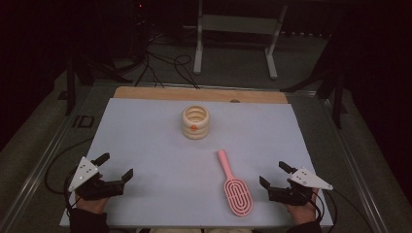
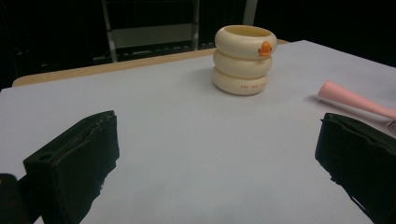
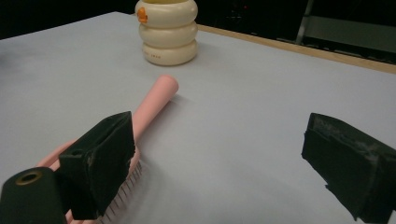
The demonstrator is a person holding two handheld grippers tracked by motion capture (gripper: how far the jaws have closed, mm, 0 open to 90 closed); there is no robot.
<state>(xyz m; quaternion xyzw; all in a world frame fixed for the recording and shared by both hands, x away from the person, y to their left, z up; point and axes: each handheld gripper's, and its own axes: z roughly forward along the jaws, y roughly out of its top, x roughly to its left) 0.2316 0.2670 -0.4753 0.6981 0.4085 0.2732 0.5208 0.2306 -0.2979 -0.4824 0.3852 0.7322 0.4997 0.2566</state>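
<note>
We see the bench [image 1: 145,145] under a pale sheet, with a cream ringed cup [image 1: 195,122] standing upright near its far middle. The pink hairbrush [image 1: 233,186] lies flat just beside our right tool [image 1: 275,175], whose jaws stand apart and empty. Our left tool [image 1: 115,166], also apart, rests well away.

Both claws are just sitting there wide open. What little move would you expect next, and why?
Probably the right claw edges sideways toward the pink hairbrush. That brush lies flat on the table just beside it, nearer than to the left claw. Both claws are open and hold nothing, and the cream ringed cup stands upright farther off.
</note>
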